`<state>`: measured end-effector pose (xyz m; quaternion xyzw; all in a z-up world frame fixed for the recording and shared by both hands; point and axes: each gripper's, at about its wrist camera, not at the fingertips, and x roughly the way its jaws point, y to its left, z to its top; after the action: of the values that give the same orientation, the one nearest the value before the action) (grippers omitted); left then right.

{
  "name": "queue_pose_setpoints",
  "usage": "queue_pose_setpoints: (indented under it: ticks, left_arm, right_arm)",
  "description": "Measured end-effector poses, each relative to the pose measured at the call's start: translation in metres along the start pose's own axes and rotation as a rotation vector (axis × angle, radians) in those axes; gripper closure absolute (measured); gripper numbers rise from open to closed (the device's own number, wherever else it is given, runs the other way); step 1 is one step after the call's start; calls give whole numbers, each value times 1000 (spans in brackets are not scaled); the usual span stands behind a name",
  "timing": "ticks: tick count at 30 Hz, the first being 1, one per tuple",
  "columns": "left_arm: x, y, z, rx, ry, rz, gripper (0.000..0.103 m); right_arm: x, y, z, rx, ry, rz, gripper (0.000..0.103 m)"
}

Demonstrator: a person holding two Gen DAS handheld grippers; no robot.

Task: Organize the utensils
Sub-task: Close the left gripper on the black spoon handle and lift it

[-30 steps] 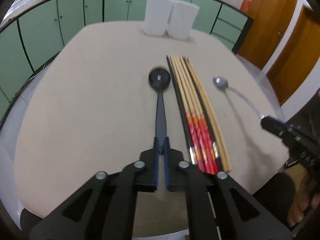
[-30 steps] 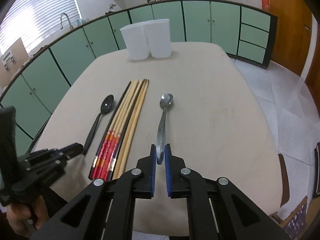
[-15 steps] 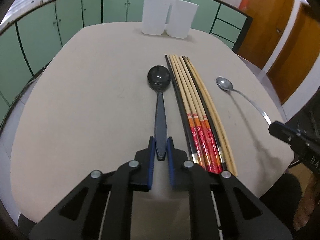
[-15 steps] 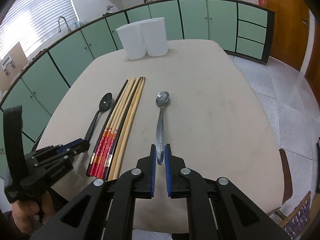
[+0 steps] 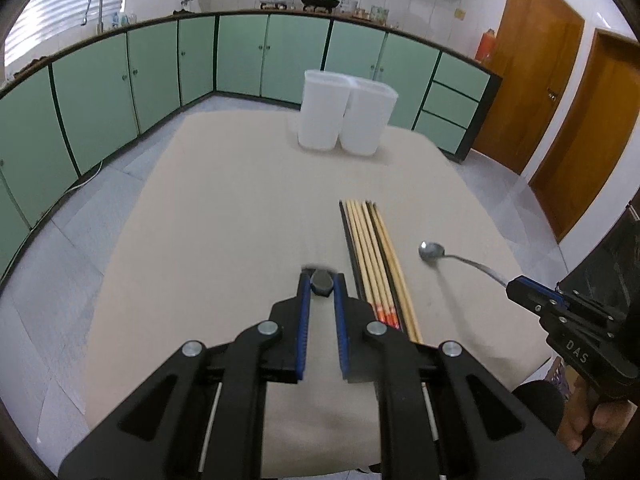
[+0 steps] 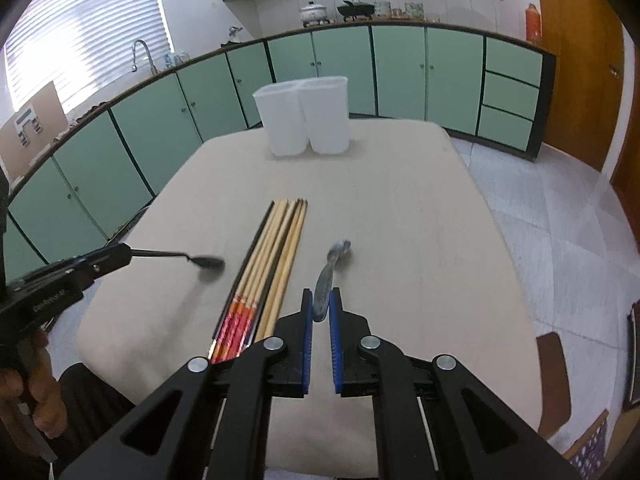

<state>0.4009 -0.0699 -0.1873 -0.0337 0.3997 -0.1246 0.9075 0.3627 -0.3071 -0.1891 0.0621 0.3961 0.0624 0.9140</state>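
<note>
Beige desk [image 5: 240, 208] fills mid frame; two white bins [image 5: 346, 114] upper centre, touching. Chopsticks [image 6: 266, 268] bundle centre. Left gripper [image 5: 320, 284] clamped on black spoon [image 6: 206, 261], lifted, left in right view. Right gripper [image 6: 320, 306] clamped on metal spoon [image 6: 330, 274], bowl near desk.

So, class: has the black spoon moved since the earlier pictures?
Yes. The black spoon has been lifted off the table; held by the left gripper, it now hangs left of the chopsticks that still lie flat.
</note>
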Motion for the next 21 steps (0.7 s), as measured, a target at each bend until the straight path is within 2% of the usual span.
queue_pose_setpoints:
  ticks: [3, 6, 7, 8, 18, 21]
  left_arm:
    - [-8, 1, 10, -1, -5, -4, 93]
    - [-14, 2, 19, 14, -21, -7, 93]
    - [-16, 3, 20, 20, -28, -6, 100]
    - [-18, 4, 22, 25, -31, -12, 103]
    - [-23, 13, 31, 19, -37, -35, 103]
    - [-22, 19, 27, 16, -33, -18, 102]
  right_arm:
    - [-4, 0, 12, -13, -5, 4, 101]
    - [-6, -1, 23, -21, 5, 14, 101]
    - [-5, -1, 27, -27, 9, 10, 101]
    - [-5, -1, 28, -33, 11, 9, 101]
    - [-18, 6, 49, -76, -9, 8, 102]
    - [-19, 6, 52, -82, -10, 5, 102]
